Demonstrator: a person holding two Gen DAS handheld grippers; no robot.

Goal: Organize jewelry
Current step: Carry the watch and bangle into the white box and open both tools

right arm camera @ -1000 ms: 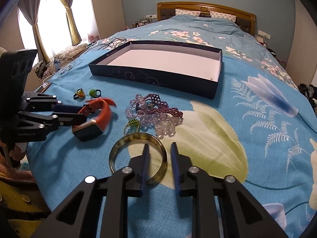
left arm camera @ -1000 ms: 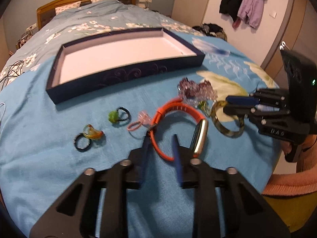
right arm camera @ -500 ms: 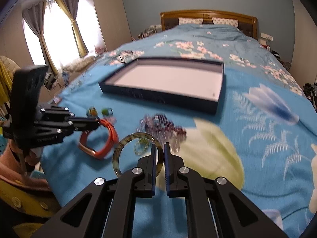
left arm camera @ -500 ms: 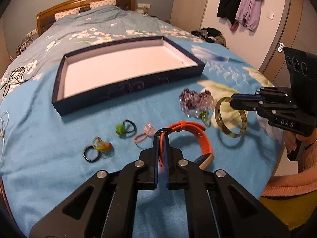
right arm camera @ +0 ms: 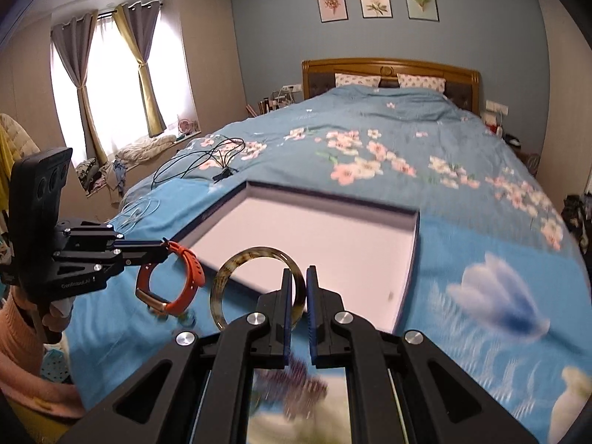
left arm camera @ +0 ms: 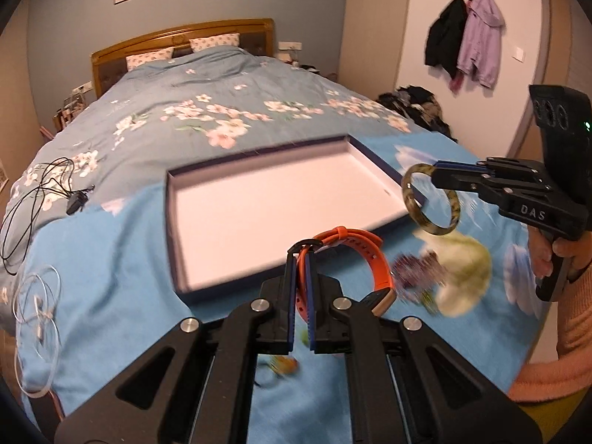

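Observation:
My left gripper [left arm camera: 300, 259] is shut on the strap of an orange watch band [left arm camera: 364, 255], which hangs lifted above the blue bedspread just in front of the dark blue tray [left arm camera: 177, 229]. The band [right arm camera: 185, 285] and that gripper [right arm camera: 164, 246] also show at the left of the right wrist view. My right gripper [right arm camera: 299, 277] is shut on the rim of a mottled olive bangle [right arm camera: 222, 285], held upright above the tray's near edge [right arm camera: 407, 281]. In the left wrist view the bangle [left arm camera: 431, 199] hangs off the tray's right corner. Purple bead bracelets [left arm camera: 414, 273] lie blurred on the bed.
Small rings [left arm camera: 283, 364] lie blurred on the bedspread beneath my left gripper. A black cable [left arm camera: 33, 199] and clear wire loops [left arm camera: 37, 318] lie at the bed's left side. A person's hand in a peach sleeve [left arm camera: 562, 259] holds the right gripper. Pillows and the headboard [left arm camera: 177, 37] are far behind.
Both grippers closed, the left on the orange band and the right on the bangle, then rose off the bedspread and moved toward the tray carrying them.

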